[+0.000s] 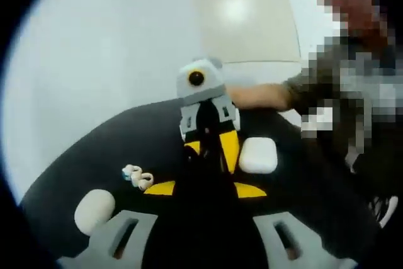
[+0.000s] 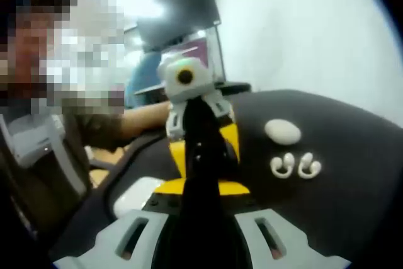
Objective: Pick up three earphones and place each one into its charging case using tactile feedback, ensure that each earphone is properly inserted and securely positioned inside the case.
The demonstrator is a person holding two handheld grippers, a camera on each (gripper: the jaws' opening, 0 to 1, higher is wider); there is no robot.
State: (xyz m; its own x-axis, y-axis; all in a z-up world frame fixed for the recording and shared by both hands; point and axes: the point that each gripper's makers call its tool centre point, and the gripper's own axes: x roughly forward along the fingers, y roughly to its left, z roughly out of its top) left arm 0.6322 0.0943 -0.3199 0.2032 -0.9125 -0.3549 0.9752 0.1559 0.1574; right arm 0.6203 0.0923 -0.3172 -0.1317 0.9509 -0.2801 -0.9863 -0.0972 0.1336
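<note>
Facing each other, the two grippers hide their fingers, so open or closed is unclear. Two earphones (image 2: 296, 165) lie near an oval case (image 2: 283, 131) on the counter (image 2: 352, 155).

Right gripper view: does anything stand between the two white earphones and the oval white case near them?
Nothing visible does. The two earphones lie side by side on the dark table, and the oval case lies a little beyond them. Between them there is bare table surface.
</note>
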